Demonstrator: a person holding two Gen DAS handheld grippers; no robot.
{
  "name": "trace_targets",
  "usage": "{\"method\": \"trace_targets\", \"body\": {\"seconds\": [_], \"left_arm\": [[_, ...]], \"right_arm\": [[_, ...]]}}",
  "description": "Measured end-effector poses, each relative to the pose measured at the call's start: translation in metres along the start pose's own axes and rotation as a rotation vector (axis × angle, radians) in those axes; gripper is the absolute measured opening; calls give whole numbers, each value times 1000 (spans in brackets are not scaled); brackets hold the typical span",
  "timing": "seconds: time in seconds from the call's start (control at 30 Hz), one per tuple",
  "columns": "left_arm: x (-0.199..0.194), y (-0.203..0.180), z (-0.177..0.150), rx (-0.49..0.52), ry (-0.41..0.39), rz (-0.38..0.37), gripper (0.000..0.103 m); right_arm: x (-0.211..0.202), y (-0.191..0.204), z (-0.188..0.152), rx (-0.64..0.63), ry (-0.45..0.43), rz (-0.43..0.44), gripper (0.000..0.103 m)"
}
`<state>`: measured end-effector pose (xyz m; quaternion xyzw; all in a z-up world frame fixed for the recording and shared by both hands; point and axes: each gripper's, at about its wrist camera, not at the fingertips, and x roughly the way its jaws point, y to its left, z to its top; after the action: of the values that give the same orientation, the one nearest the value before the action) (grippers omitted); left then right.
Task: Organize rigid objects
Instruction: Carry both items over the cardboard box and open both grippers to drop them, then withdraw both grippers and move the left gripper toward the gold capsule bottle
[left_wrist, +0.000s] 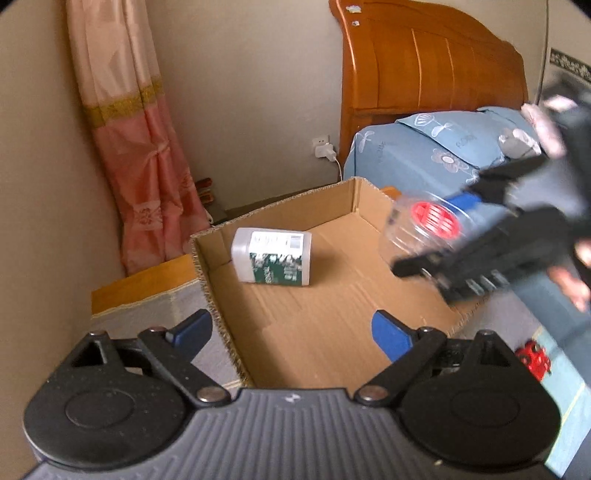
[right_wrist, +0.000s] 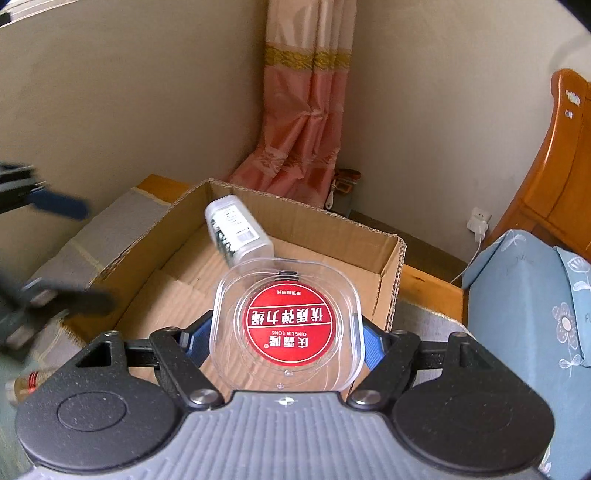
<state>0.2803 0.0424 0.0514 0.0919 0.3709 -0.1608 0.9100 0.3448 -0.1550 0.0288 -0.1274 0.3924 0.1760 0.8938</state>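
An open cardboard box (left_wrist: 273, 206) (right_wrist: 303, 210) stands on a grey mat. Inside it a white bottle with a green label (left_wrist: 271, 256) (right_wrist: 236, 229) lies on its side. My right gripper (right_wrist: 286, 332) is shut on a clear plastic case with a round red label (right_wrist: 288, 321), held over the box's near edge. The left wrist view shows that case (left_wrist: 424, 225) and right gripper (left_wrist: 432, 232) blurred above the box's right side. My left gripper (left_wrist: 290, 321) hangs open over the box's near end with nothing between its fingers. It appears blurred at the left as the left gripper (right_wrist: 74, 254).
A bed with blue floral bedding (left_wrist: 424, 147) and a wooden headboard (left_wrist: 424, 55) stands right of the box. A pink curtain (left_wrist: 140, 147) hangs in the corner, near a wall socket with a charger (left_wrist: 325, 149). A red toy (left_wrist: 533, 360) lies on the floor.
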Motion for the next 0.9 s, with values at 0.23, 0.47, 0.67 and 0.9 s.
{"method": "trace_targets", "body": {"seconds": [0.23,0.47,0.67,0.9], "left_arm": [[-31,-1,-19,-1,-58,8,94],[-33,6,-42,-42,-26,10,96],[-45,3,-58,-73,-35,-8,96],[-60,0,-83,-130,-36,17,96]], "right_arm": [[20,-2,17,43,-11,-49,88],[-8,13,2,14,-51,-38,103],[-44,29,-21,8,-74,-17,103],[-82,41,-70,50,-110,-15,103]]}}
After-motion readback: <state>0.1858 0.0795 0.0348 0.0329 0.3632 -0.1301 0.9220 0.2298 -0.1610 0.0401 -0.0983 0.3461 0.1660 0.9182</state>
